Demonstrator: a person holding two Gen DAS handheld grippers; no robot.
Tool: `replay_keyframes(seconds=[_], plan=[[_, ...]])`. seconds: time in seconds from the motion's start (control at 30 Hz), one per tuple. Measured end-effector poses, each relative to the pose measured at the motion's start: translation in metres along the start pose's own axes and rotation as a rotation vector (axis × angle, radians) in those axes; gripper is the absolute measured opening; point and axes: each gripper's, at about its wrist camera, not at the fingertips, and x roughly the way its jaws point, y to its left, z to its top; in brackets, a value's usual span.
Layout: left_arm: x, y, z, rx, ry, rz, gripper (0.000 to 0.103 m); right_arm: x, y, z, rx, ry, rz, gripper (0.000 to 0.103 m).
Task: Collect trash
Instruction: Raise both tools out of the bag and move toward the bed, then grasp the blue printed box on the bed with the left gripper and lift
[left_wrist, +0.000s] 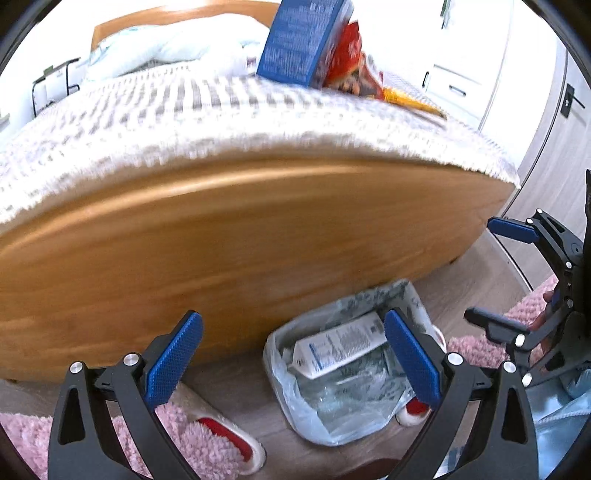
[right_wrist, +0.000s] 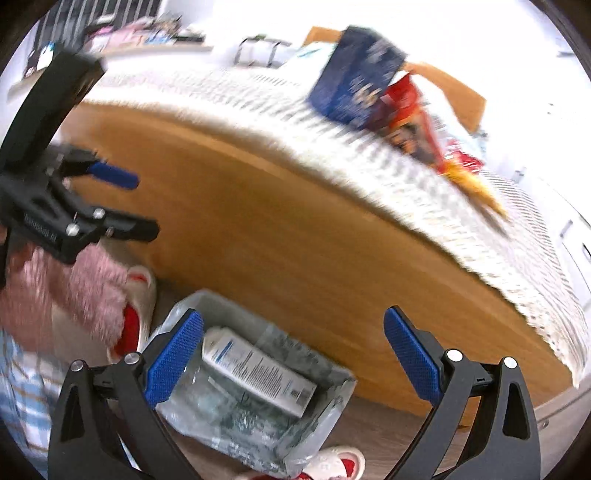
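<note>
- Trash lay in two places: a blue box (left_wrist: 306, 40) and a red wrapper (left_wrist: 352, 61) stood up on the bed (left_wrist: 236, 110), well ahead of and above both grippers, while a white bottle (left_wrist: 341, 345) already sat in the lined bin (left_wrist: 295, 402) on the floor.
- From the left gripper (left_wrist: 293, 363), the bin was just ahead, between its fingers in view; its jaws stood wide apart and held nothing.
- The right gripper (right_wrist: 293, 363) was likewise spread open and empty, with the bin low ahead toward its left finger and the box (right_wrist: 354, 77) far ahead, up and to the right.
- The box leaned tilted against the wrapper (right_wrist: 410, 107); both pictures were blurred there, so contact could not be read exactly.
- By its look the box was probably light, stiff cardboard that would dent under a hard squeeze; a hold across its narrow faces near the upper end seemed best.
- The wrapper looked thin, soft and slick, likely to crumple or slip; pinching a flat edge seemed safer, and it could topple once the box went.
- Pink slippers (left_wrist: 218, 439) lay beside the bin.
</note>
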Motion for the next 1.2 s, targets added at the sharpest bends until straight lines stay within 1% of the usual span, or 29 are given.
replay_keyframes(seconds=[0.13,0.2,0.3,0.43,0.7,0.83,1.0,1.2], plan=[[-0.012,-0.003,0.009,0.008,-0.063,0.0,0.095,-0.016,-0.016,0.007,0.083,-0.092,-0.053,0.094],[-0.018,-0.006,0.015,0.014,-0.092,-0.006,0.095,-0.02,-0.02,0.01,0.107,-0.127,-0.065,0.094],[-0.022,-0.011,0.025,0.025,-0.125,-0.016,0.095,-0.03,-0.029,0.014,0.157,-0.192,-0.095,0.094],[-0.024,-0.018,0.037,0.039,-0.149,-0.03,0.095,-0.039,-0.04,0.015,0.204,-0.248,-0.139,0.094],[-0.017,-0.03,0.065,0.069,-0.185,-0.024,0.095,-0.044,-0.058,0.012,0.28,-0.283,-0.196,0.094],[-0.013,-0.03,0.081,0.074,-0.204,-0.012,0.095,-0.044,-0.063,0.009,0.297,-0.284,-0.205,0.094],[-0.005,-0.026,0.107,0.064,-0.222,0.009,0.095,-0.043,-0.07,0.006,0.32,-0.29,-0.219,0.094],[0.01,-0.02,0.136,0.042,-0.214,0.038,0.095,-0.041,-0.085,0.006,0.358,-0.298,-0.233,0.094]])
